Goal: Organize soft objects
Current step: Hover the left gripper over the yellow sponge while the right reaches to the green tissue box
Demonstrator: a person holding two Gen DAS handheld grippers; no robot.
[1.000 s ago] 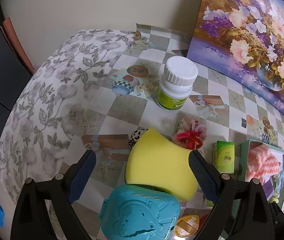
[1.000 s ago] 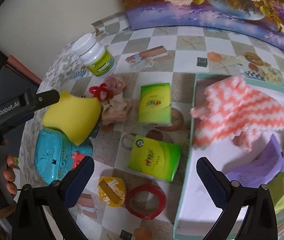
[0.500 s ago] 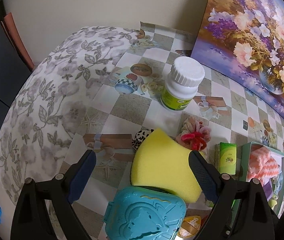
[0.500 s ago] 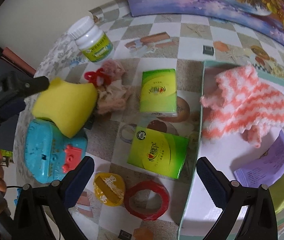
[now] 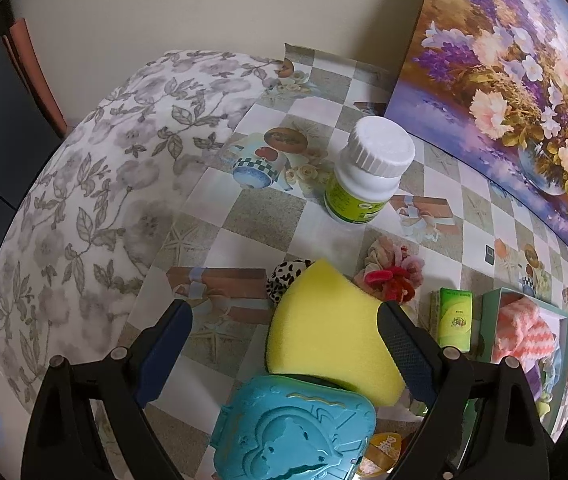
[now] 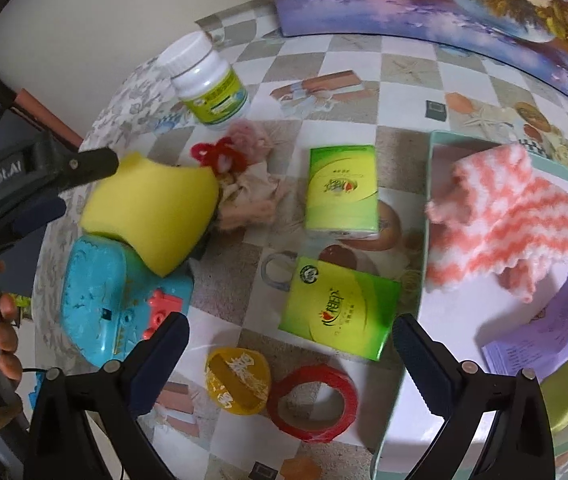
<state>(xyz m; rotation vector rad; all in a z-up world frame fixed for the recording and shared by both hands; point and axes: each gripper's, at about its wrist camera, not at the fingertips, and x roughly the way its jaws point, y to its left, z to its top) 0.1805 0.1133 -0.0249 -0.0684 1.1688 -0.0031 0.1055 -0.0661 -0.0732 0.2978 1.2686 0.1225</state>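
Yellow sponge (image 5: 332,336) leaning on blue toy case (image 5: 296,428), between wide-open left gripper (image 5: 284,332) fingers, apparently for grasping; right gripper (image 6: 290,344) wide, empty.

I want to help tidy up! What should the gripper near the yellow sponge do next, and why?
Probably close the left gripper on the yellow sponge. Its jaws stand open: one fingertip touches the sponge's edge, the other is well clear. The sponge leans on the blue toy case, not yet in the tray holding the striped cloth.
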